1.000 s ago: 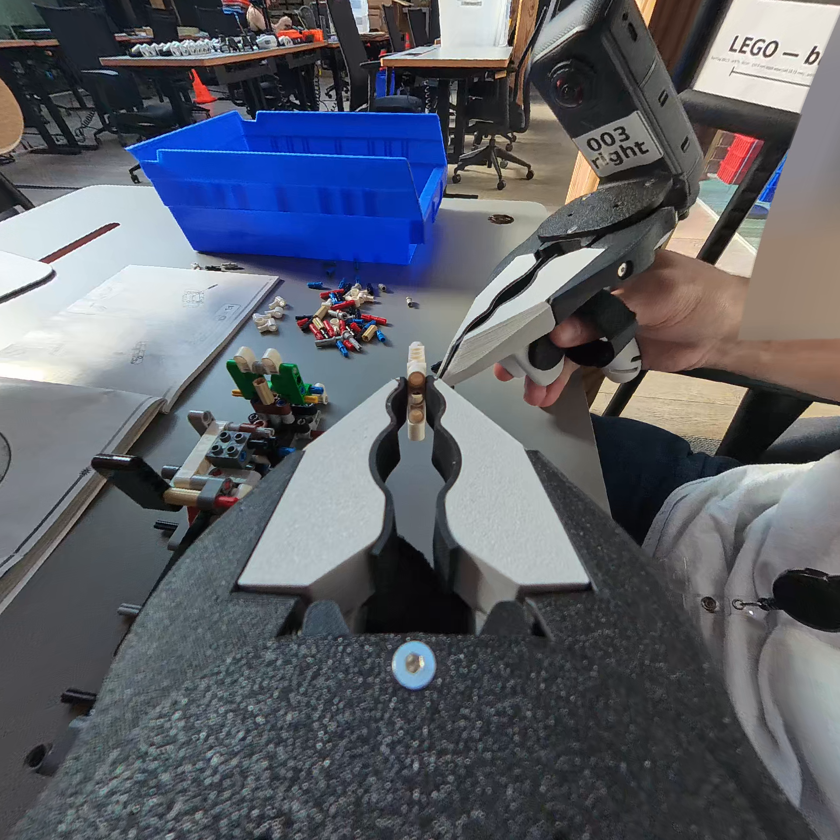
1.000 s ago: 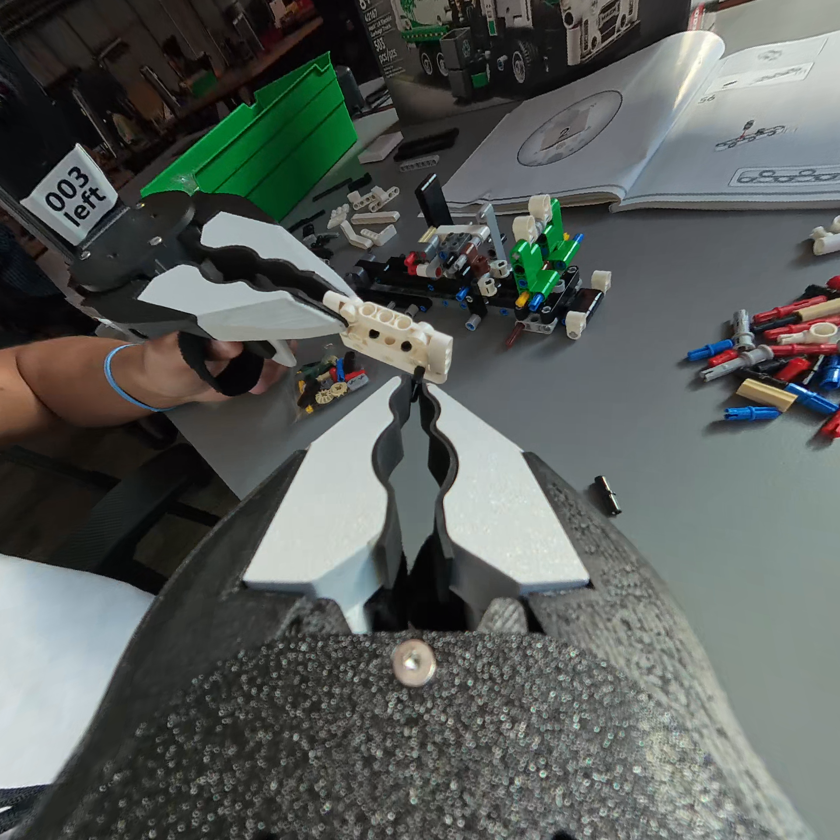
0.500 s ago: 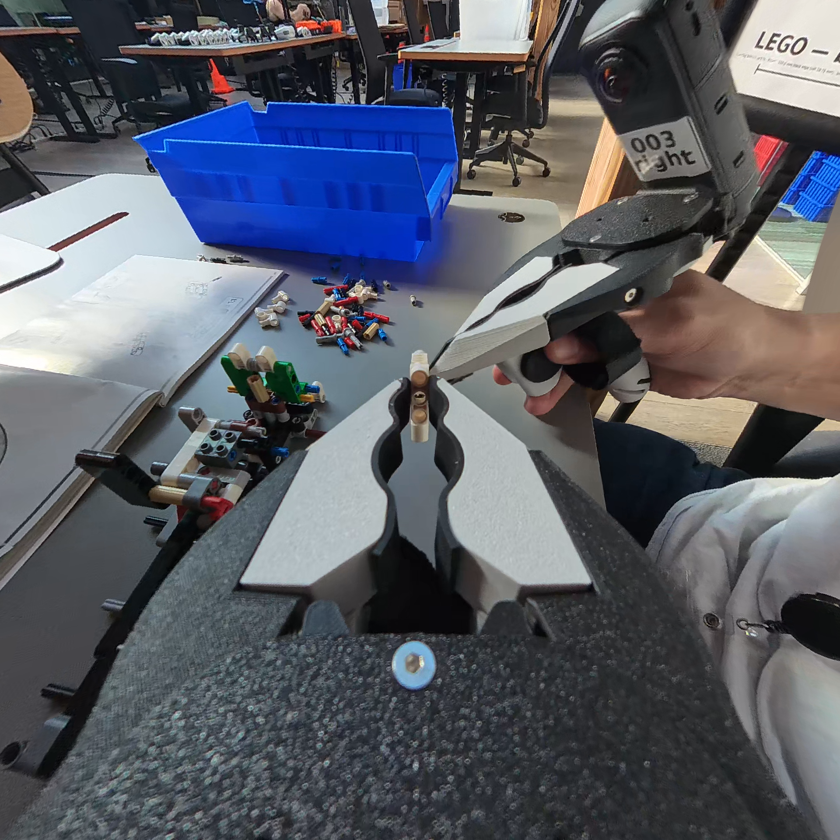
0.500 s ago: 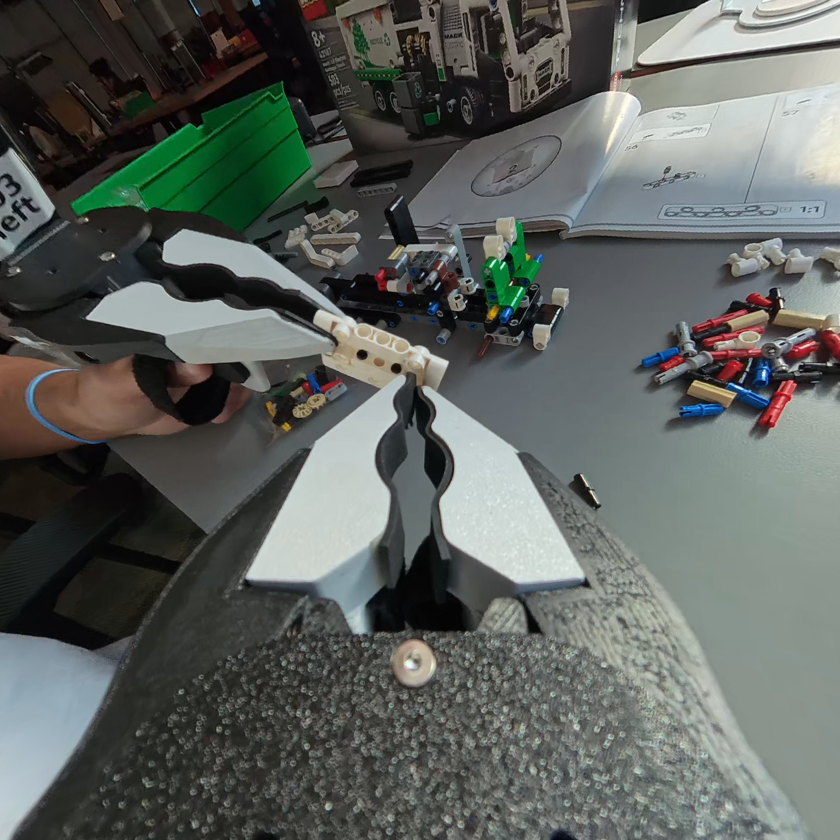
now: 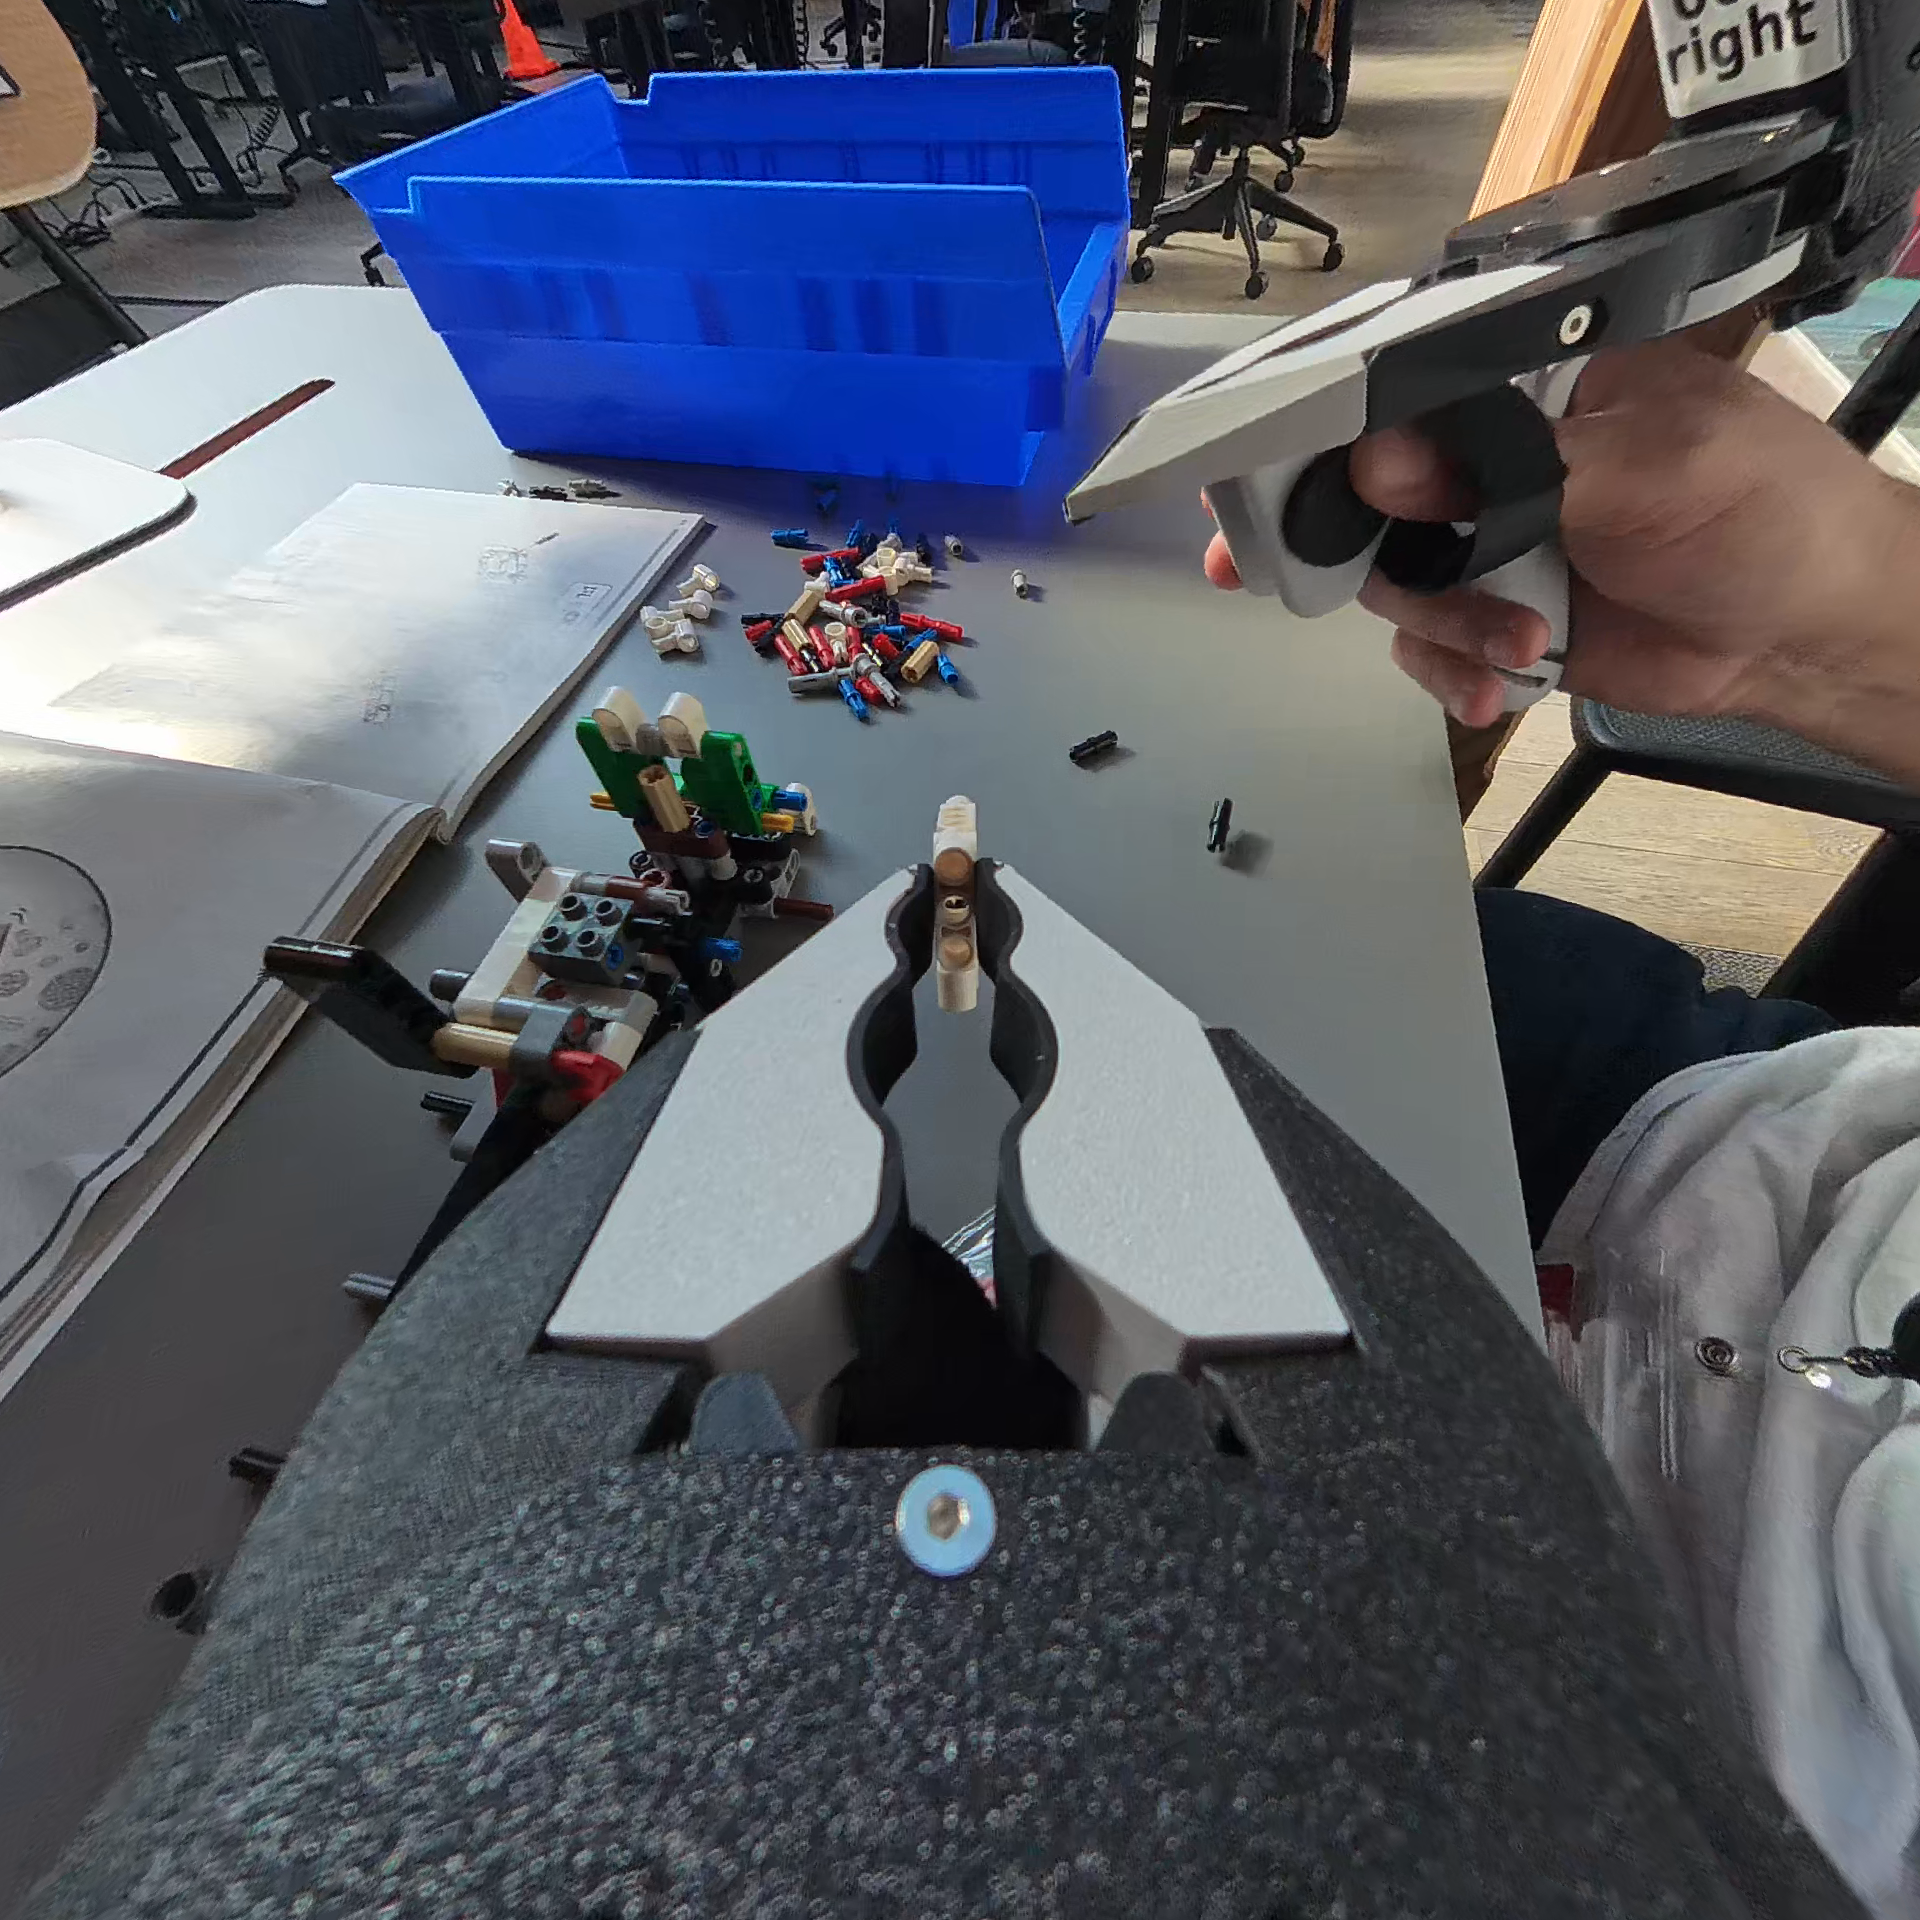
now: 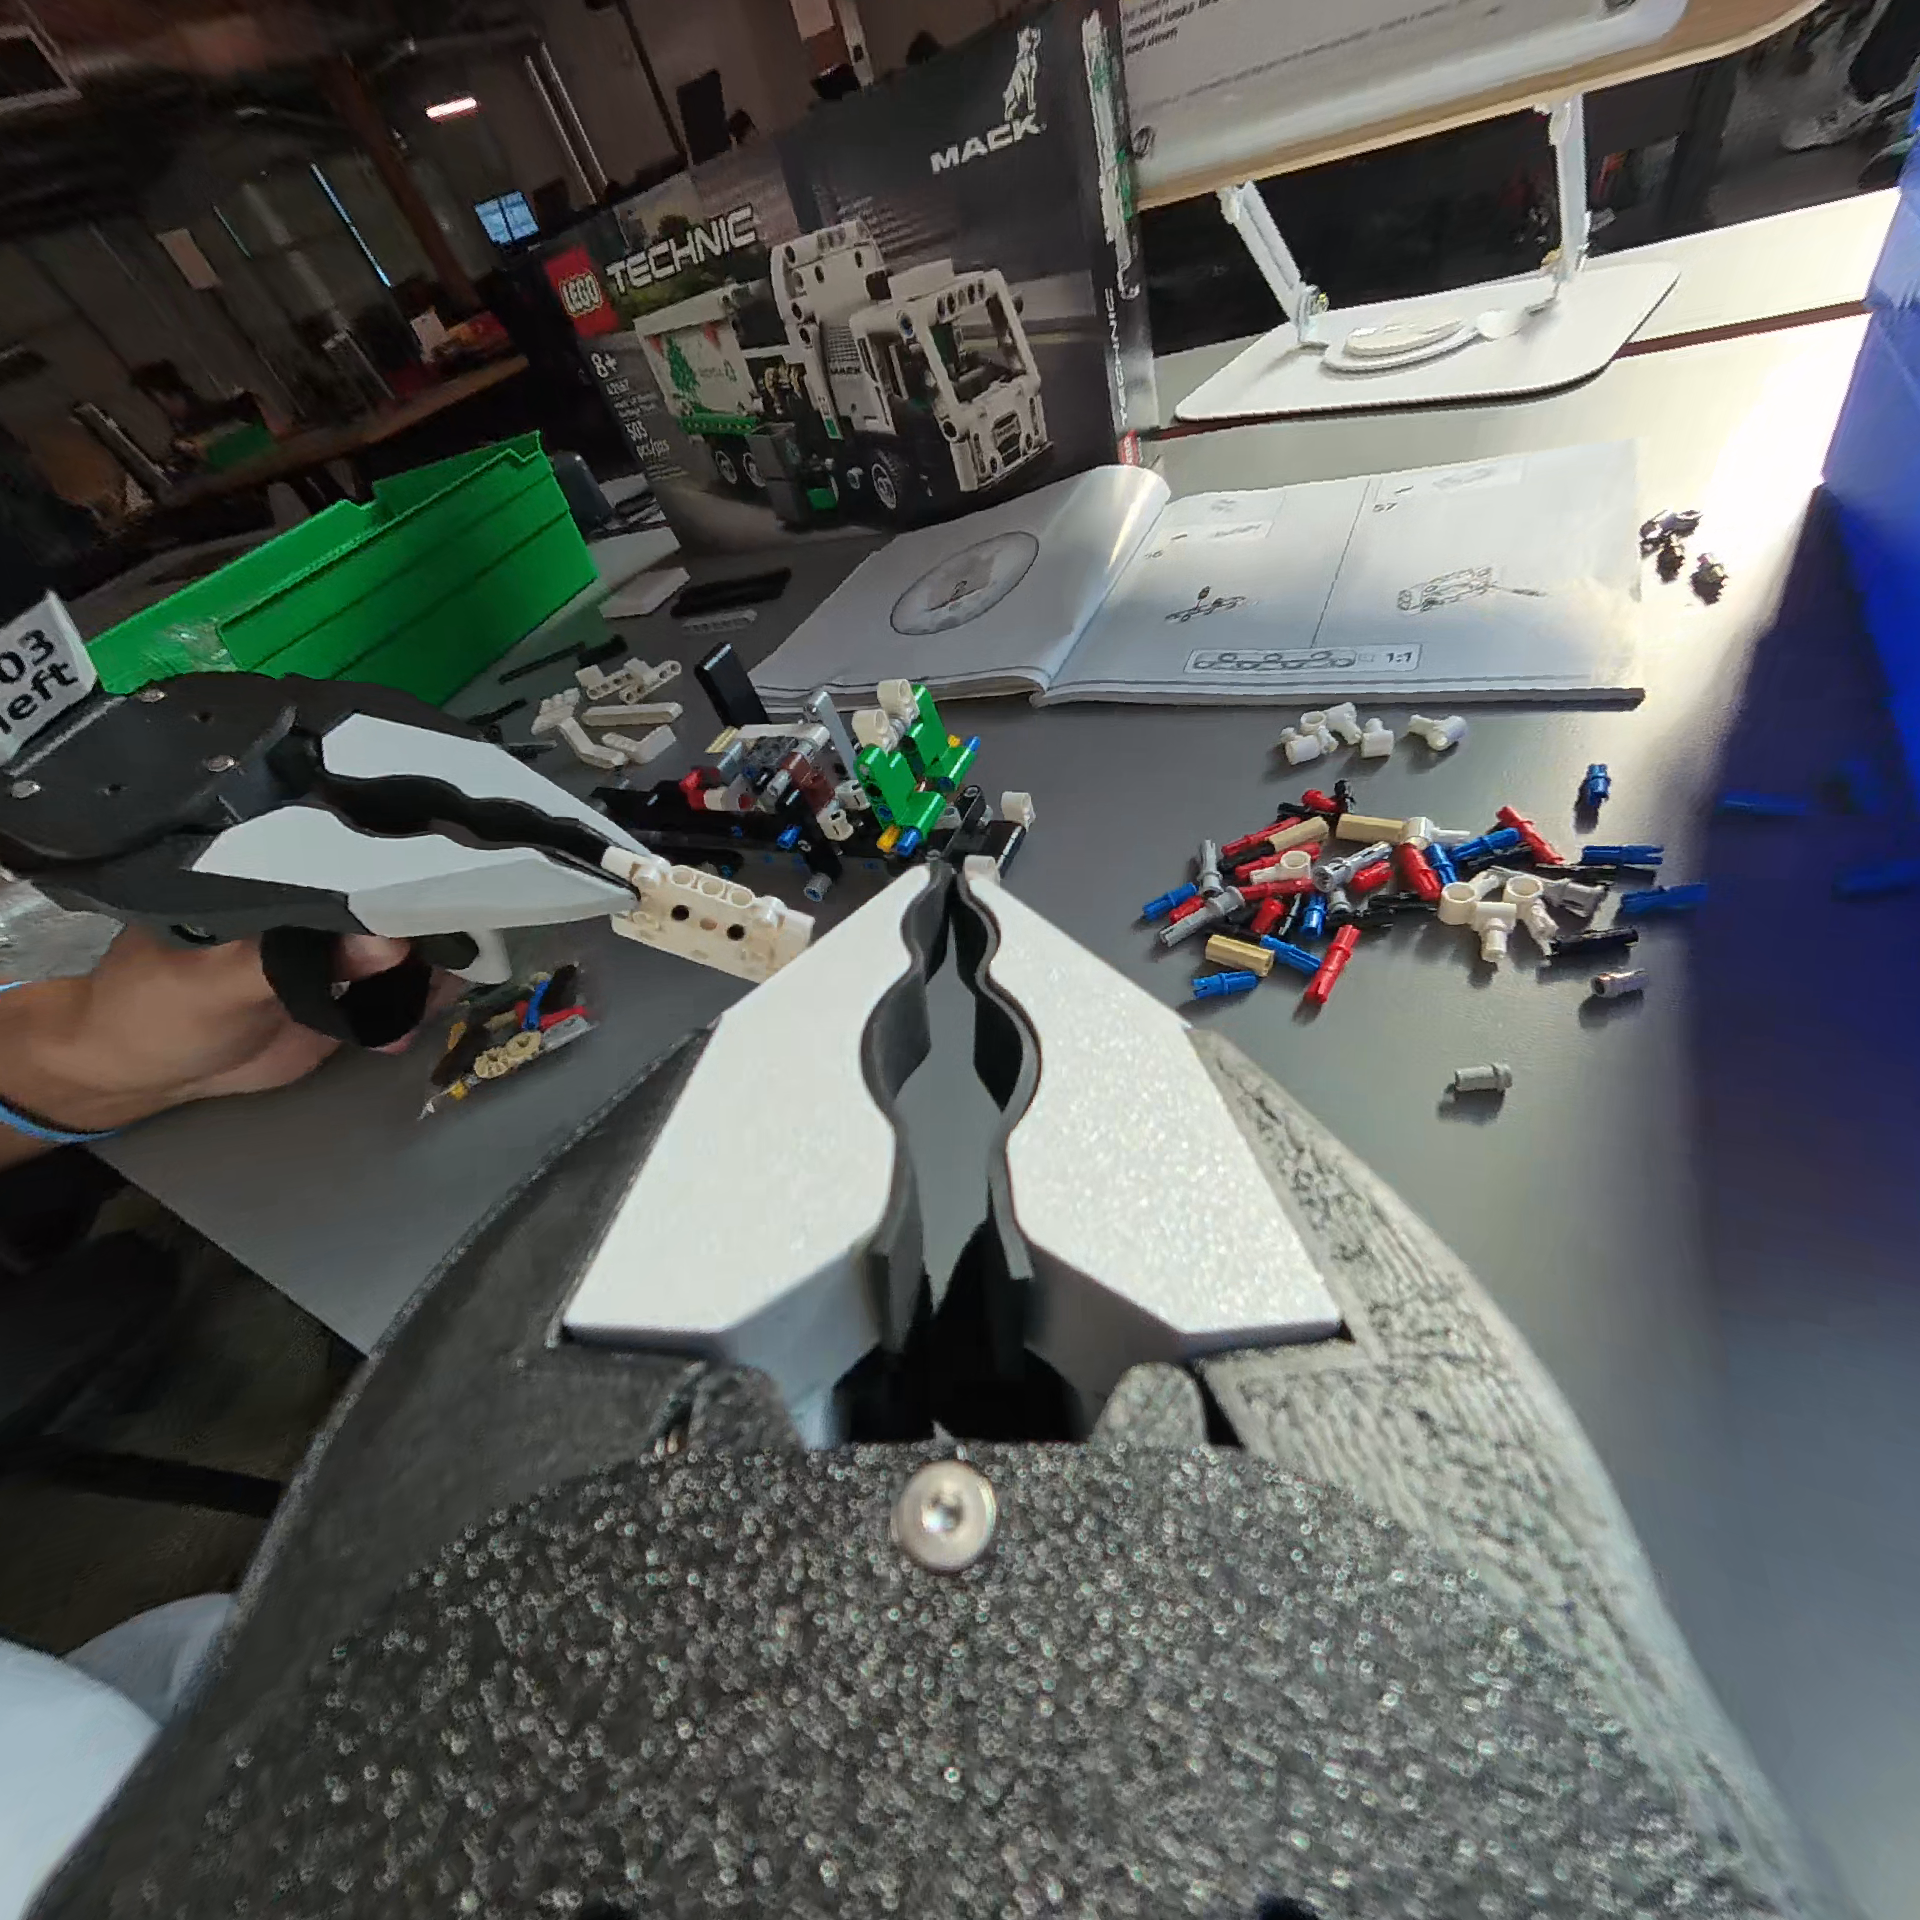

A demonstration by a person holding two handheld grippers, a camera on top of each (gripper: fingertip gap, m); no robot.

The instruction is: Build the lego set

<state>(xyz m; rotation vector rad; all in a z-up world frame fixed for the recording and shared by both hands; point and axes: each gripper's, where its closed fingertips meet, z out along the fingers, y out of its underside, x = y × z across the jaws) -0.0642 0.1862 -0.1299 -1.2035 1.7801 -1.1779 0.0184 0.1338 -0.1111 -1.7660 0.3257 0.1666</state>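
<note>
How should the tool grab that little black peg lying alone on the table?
Probably by the middle of the black peg, coming straight down from above. It lies flat on the grey table with bare space around it, so the tool's tips could close across its thin sides. The ends look rounded and would likely slip.

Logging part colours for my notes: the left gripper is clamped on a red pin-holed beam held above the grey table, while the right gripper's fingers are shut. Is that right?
One thing is wrong: the beam in the left gripper is white, not red, as the right wrist view shows. The rest holds: it is clamped above the grey table, and the right gripper is shut.
</note>
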